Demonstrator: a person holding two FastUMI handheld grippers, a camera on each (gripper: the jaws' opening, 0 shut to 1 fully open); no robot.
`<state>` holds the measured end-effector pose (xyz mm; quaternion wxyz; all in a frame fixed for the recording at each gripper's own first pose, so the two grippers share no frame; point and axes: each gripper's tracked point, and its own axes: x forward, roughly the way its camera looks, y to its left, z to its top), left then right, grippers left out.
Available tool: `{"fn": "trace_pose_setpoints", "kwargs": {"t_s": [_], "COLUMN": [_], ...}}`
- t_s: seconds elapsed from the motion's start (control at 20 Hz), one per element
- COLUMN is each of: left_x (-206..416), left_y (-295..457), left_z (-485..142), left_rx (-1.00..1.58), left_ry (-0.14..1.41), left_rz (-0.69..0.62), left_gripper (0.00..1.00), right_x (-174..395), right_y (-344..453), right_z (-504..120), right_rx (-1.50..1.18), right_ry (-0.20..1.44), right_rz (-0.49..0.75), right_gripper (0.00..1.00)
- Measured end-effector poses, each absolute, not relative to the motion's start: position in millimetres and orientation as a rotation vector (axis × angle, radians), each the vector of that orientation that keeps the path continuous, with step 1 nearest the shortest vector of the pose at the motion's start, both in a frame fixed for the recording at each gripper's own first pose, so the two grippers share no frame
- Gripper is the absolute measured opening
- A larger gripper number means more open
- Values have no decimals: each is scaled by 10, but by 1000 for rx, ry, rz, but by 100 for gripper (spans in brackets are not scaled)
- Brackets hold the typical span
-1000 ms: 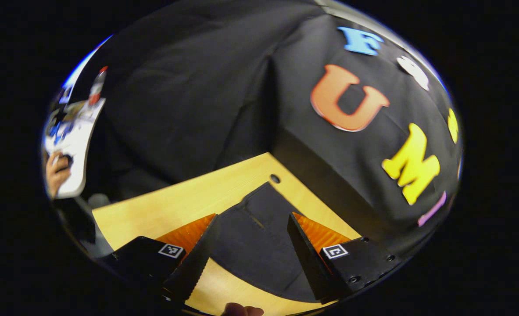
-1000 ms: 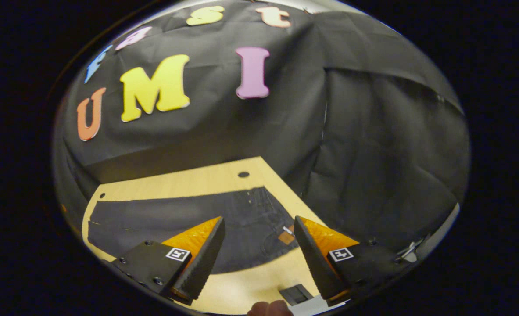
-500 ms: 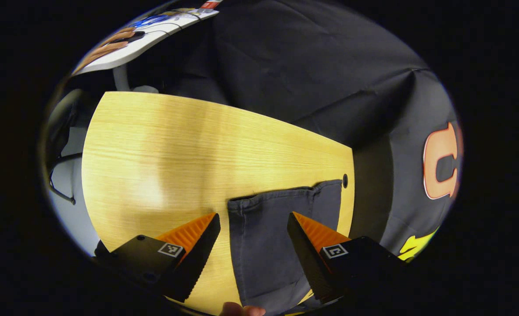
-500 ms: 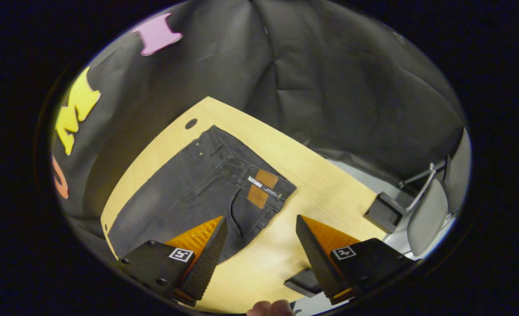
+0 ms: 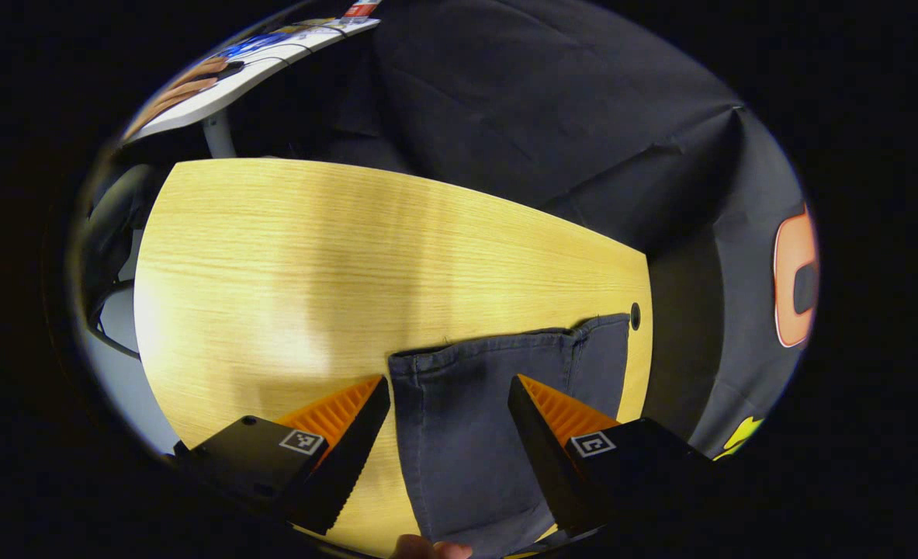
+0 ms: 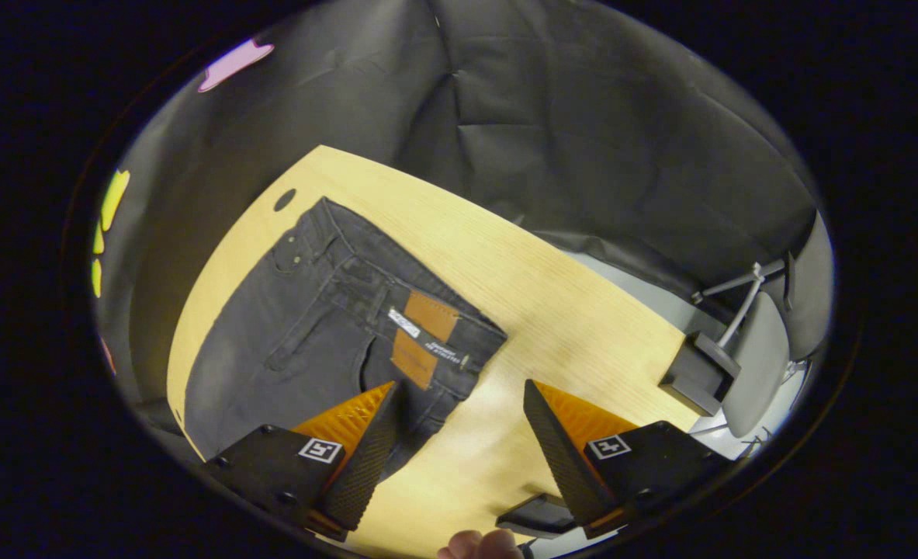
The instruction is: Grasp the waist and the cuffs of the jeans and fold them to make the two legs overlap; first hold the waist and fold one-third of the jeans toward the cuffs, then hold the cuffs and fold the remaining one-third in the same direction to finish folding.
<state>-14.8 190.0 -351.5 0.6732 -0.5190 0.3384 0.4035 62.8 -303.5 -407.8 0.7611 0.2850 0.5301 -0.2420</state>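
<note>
Dark denim jeans (image 5: 459, 435) lie flat on the wooden table (image 5: 311, 256); in the left gripper view the cuffs (image 5: 505, 345) sit near a small hole at the table's far edge, and the left gripper (image 5: 447, 435) hangs above that end, fingers spread, touching nothing. In the right gripper view the waist (image 6: 420, 326) with its brown patch lies beside the right gripper (image 6: 462, 442), fingers also spread wide, above bare wood

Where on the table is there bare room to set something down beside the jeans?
The table is bare wood beyond the cuffs, out to its far and left edges. Past the waist another bare strip runs toward the chair. The jeans crowd the wall-side edge. Both tools hang open above.
</note>
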Motion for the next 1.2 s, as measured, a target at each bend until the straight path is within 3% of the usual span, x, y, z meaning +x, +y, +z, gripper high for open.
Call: {"fn": "trace_pose_setpoints", "kwargs": {"t_s": [0.1, 0.15, 0.3, 0.35, 0.4, 0.45, 0.5, 0.6, 0.7, 0.75, 0.85, 0.9, 0.95, 1.0, 1.05, 1.1, 1.2], "left_x": [-126, -109, -8, 35, 46, 56, 84, 103, 94, 103, 132, 142, 128, 132, 123, 107, 158], "left_y": [1896, 1895, 1856, 1839, 1835, 1833, 1829, 1813, 1817, 1819, 1811, 1810, 1804, 1796, 1767, 1730, 1682], "left_z": [-3535, -3531, -3545, -3553, -3553, -3553, -3552, -3566, -3601, -3605, -3613, -3632, -3654, -3670, -3657, -3632, -3547], "left_rx": [-1149, -1139, -1136, -1134, -1128, -1123, -1125, -1142, -1165, -1182, -1207, -1214, -1220, -1228, -1235, -1243, -1243], "left_ry": [778, 785, 792, 793, 796, 798, 798, 801, 798, 791, 785, 789, 792, 799, 809, 812, 795], "left_rz": [913, 914, 890, 877, 870, 865, 854, 834, 835, 829, 815, 815, 817, 814, 803, 792, 759], "left_gripper": [99, 99, 100, 99, 99, 98, 98, 97, 87, 75, 72, 61, 41, 42, 27, 23, 13], "right_x": [658, 709, 851, 901, 944, 979, 982, 998, 994, 983, 980, 1006, 1019, 1036, 1032, 1016, 1030], "right_y": [-3046, -3062, -2946, -2901, -2868, -2845, -2849, -2840, -2840, -2875, -2912, -2919, -2897, -2869, -2808, -2809, -2766], "right_z": [-4122, -4088, -4098, -4098, -4106, -4113, -4113, -4126, -4132, -4140, -4167, -4165, -4162, -4159, -4149, -4124, -4025], "right_rx": [609, 592, 588, 585, 579, 564, 549, 527, 506, 491, 504, 527, 561, 603, 643, 659, 679], "right_ry": [1167, 1149, 1140, 1134, 1136, 1134, 1137, 1143, 1155, 1158, 1152, 1145, 1137, 1131, 1135, 1136, 1126], "right_rz": [-547, -553, -534, -529, -527, -538, -554, -569, -565, -573, -587, -583, -580, -567, -554, -547, -511], "right_gripper": [98, 93, 99, 93, 99, 94, 99, 94, 94, 93, 81, 72, 61, 50, 39, 29, 23]}}
